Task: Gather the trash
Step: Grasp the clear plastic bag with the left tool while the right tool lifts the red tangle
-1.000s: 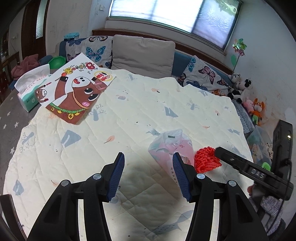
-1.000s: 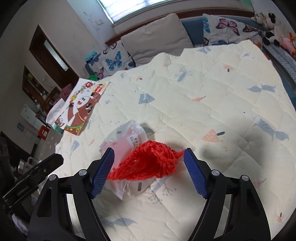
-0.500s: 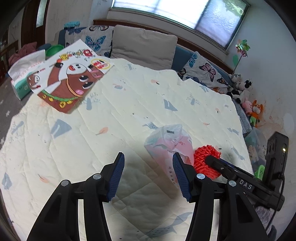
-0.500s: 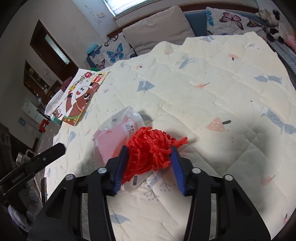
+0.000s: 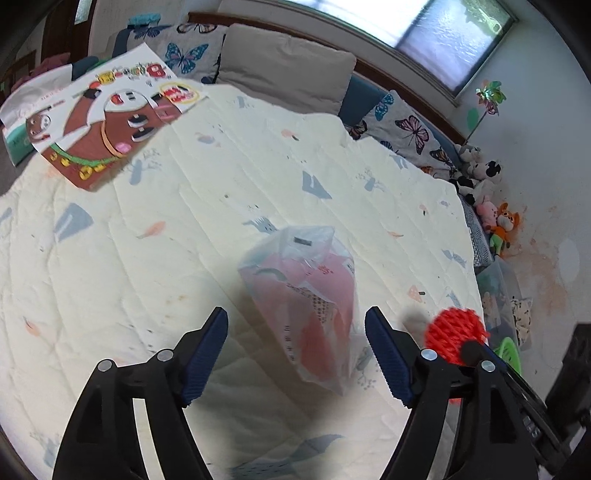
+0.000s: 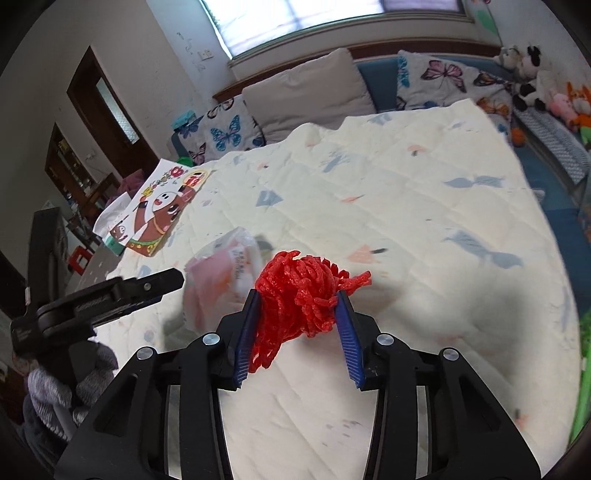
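Right gripper [image 6: 299, 302] clamped on a red foam net [image 6: 301, 295] — blue pads [image 6: 249, 332] pressed into both sides of the bundle, frayed ends sticking out to the right and a loop hanging below. Net is lifted clear of the quilt [image 6: 424, 206]; in the left wrist view it shows as a red ball [image 5: 454, 332] at the tip of the right gripper's black fingers, off to the right of the left gripper.

Left gripper [image 5: 297, 343] with jaws apart, having just been opening wider; nothing pressed by its pads. Between them, a little beyond the tips, lies a clear plastic bag [image 5: 306, 291] with pink contents and printed labels, flat on the quilt. Cannot tell whether the fingertips touch it.

Quilt is cream, printed with small blue and pink shapes, and covers the bed. Far left corner — a picture book [image 5: 110, 122] with a brown cartoon animal on the cover, partly resting on a tissue pack [image 5: 16, 144]. At the head of the bed, a beige pillow [image 5: 284, 77] flanked by butterfly cushions [image 5: 413, 125]. Plush toys [image 5: 484, 192] line the right wall under a window [image 5: 443, 33]. A person's grey knit sleeve [image 6: 62, 384] shows low in the right wrist view, behind the left gripper.
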`<state>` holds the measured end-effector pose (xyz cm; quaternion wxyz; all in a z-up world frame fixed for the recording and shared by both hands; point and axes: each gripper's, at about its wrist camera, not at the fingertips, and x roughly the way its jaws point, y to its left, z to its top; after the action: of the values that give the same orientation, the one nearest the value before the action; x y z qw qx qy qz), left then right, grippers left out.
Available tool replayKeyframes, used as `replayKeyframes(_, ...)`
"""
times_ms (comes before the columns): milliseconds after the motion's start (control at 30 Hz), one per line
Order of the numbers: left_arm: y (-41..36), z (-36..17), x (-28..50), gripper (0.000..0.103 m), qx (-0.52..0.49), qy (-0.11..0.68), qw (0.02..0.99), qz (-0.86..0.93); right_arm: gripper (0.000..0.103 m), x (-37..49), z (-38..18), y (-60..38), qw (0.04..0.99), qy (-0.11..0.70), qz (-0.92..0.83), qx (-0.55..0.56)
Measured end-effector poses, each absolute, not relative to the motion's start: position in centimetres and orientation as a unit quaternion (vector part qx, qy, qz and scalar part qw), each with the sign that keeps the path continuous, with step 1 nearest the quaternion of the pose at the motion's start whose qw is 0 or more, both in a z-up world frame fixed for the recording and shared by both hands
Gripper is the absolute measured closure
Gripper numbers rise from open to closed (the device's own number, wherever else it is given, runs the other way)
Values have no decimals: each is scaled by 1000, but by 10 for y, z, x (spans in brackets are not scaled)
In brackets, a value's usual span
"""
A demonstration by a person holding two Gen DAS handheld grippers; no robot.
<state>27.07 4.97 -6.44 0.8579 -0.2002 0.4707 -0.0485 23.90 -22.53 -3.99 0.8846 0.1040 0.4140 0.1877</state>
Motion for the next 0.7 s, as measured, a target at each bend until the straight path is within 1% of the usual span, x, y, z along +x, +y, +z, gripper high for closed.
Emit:
replayKeyframes(367, 21, -82, 290, 29, -195, 493, 848, -21, 61, 211, -39, -278, 894, 404, 152, 119)
replayKeyframes(433, 19, -85, 291, 32, -196, 493, 847, -21, 61, 207, -39, -286, 895, 403, 146, 122)
replayKeyframes(500, 18, -87, 293, 38, -197, 495, 846, -23, 61, 201, -38, -295, 897, 401, 139, 123)
replayKeyframes(600, 16, -90, 293, 52, -194, 497, 845, -29, 61, 192, -37, -307, 899, 399, 129, 125)
replayKeyframes(633, 16, -90, 292, 53, -194, 497, 845, -29, 61, 189, -37, -311, 900, 398, 125, 126)
replayKeyframes(700, 17, -90, 292, 65, -195, 495, 846, -32, 61, 182, -36, -318, 901, 397, 119, 126)
